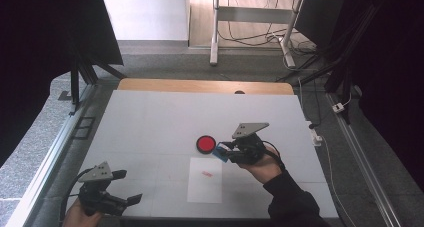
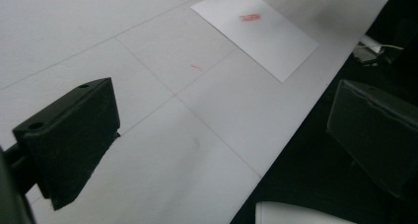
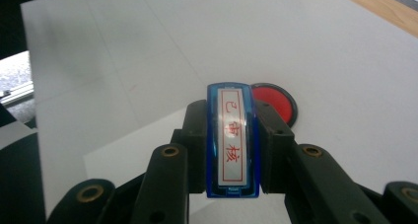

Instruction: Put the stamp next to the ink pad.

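My right gripper (image 1: 223,151) is shut on a blue stamp (image 3: 232,140) whose white label carries red characters. It hovers just right of a round red ink pad (image 1: 205,144), which lies on the white table behind the stamp (image 1: 220,152) in the right gripper view. A white sheet of paper (image 1: 206,187) with a small red stamp mark (image 1: 207,174) lies in front of the pad. My left gripper (image 1: 127,187) is open and holds nothing, low at the table's front left. In the left gripper view one jaw is over the table and the other past its edge.
The white table top (image 1: 150,122) ends in a wooden strip at the far side. Metal rails run along both sides, and cables and a desk frame lie on the floor beyond. A thin red streak (image 2: 196,66) marks the table near the paper (image 2: 261,41).
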Demonstrator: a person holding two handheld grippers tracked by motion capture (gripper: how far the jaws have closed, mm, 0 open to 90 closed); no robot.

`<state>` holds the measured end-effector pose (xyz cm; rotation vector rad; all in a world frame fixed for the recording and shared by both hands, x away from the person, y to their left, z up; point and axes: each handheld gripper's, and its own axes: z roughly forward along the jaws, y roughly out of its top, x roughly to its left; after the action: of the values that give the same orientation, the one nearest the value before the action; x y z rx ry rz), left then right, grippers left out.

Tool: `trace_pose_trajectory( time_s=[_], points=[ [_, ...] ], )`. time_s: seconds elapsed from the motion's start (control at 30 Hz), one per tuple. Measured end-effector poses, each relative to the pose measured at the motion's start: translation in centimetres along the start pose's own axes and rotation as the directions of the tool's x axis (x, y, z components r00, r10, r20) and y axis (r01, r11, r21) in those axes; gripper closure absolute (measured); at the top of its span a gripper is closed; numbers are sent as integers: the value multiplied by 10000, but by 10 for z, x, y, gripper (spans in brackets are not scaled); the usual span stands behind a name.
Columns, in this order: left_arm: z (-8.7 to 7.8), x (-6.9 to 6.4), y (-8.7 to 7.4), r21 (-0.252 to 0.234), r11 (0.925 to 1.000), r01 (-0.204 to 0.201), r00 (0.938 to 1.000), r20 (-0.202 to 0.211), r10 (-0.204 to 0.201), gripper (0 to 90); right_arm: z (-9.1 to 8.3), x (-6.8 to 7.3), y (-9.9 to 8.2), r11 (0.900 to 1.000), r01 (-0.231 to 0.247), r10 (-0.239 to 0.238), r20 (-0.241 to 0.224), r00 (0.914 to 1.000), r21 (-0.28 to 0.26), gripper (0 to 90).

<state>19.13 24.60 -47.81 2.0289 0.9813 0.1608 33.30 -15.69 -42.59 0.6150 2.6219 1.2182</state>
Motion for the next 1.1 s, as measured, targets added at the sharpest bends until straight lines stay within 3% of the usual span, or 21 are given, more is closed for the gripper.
trace_pose_trajectory(
  time_s=[0.4,0.73,1.1],
  points=[
    [-6,-1,-3,-5,9999,104,9974,-708,-105,0,-2,-29,-18,9970,-665,625,941,9936,396,708],
    [-5,0,-3,47,9998,174,9973,-710,-171,0,-6,-50,-34,9906,-1245,1132,1718,9786,560,707],
    [-5,0,-3,85,9998,181,9971,-746,-174,0,-6,-55,-44,9884,-1257,1043,2207,9697,854,707]
  ],
)
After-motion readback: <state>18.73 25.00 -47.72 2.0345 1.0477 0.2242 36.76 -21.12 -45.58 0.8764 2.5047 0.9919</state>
